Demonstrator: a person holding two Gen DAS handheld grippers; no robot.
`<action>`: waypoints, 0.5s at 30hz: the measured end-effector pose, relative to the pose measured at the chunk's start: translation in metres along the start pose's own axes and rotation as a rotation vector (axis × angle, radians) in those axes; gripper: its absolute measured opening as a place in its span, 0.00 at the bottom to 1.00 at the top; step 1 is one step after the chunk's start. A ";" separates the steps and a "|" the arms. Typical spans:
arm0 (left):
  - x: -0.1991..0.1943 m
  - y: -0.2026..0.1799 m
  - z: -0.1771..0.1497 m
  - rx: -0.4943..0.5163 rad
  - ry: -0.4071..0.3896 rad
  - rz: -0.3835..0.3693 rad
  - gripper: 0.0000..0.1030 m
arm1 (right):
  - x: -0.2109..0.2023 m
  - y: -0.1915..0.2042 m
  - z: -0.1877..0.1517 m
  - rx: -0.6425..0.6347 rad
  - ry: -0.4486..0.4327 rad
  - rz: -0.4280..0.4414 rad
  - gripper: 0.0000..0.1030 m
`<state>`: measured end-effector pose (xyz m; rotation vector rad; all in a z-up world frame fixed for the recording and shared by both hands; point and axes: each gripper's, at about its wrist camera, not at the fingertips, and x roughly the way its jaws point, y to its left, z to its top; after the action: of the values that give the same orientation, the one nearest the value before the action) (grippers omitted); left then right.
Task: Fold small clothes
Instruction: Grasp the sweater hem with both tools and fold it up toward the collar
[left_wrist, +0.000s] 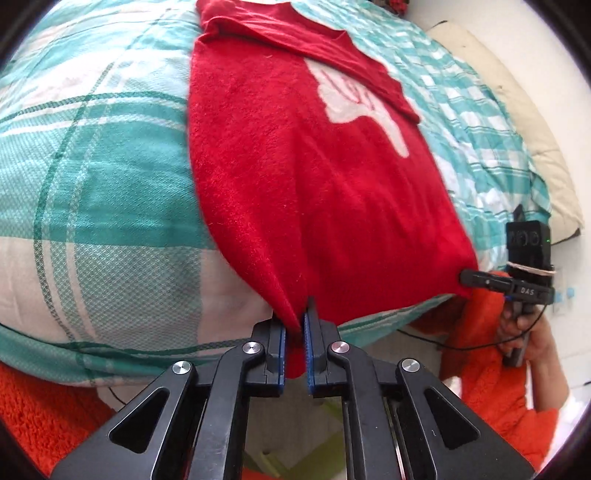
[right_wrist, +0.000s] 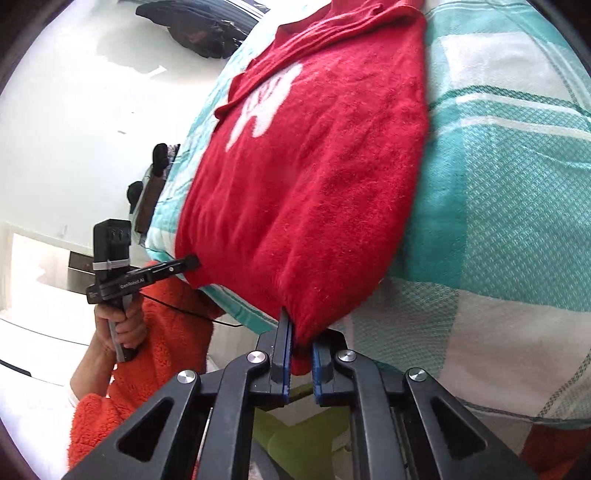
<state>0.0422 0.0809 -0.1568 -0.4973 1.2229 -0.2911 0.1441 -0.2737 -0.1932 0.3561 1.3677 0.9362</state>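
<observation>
A fuzzy red knitted sweater with a white motif (left_wrist: 295, 177) lies spread on a teal-and-white checked bedcover (left_wrist: 96, 192), its hem hanging over the near edge. The left gripper (left_wrist: 295, 341) pinches one hem corner — jaws closed on the fabric. The right gripper (right_wrist: 302, 350) clamps the other corner the same way, held by a person in a fluffy orange sleeve (right_wrist: 162, 332).
</observation>
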 end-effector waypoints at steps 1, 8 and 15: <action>-0.009 -0.001 0.004 -0.019 -0.016 -0.057 0.06 | -0.009 0.002 0.003 0.002 -0.021 0.044 0.09; -0.037 0.009 0.104 -0.214 -0.199 -0.256 0.06 | -0.051 -0.004 0.060 0.126 -0.270 0.315 0.09; 0.013 0.038 0.255 -0.316 -0.221 -0.159 0.06 | -0.043 -0.034 0.204 0.220 -0.393 0.234 0.09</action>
<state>0.2852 0.1598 -0.1228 -0.8796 1.0188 -0.1718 0.3488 -0.2663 -0.1437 0.8373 1.0804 0.8509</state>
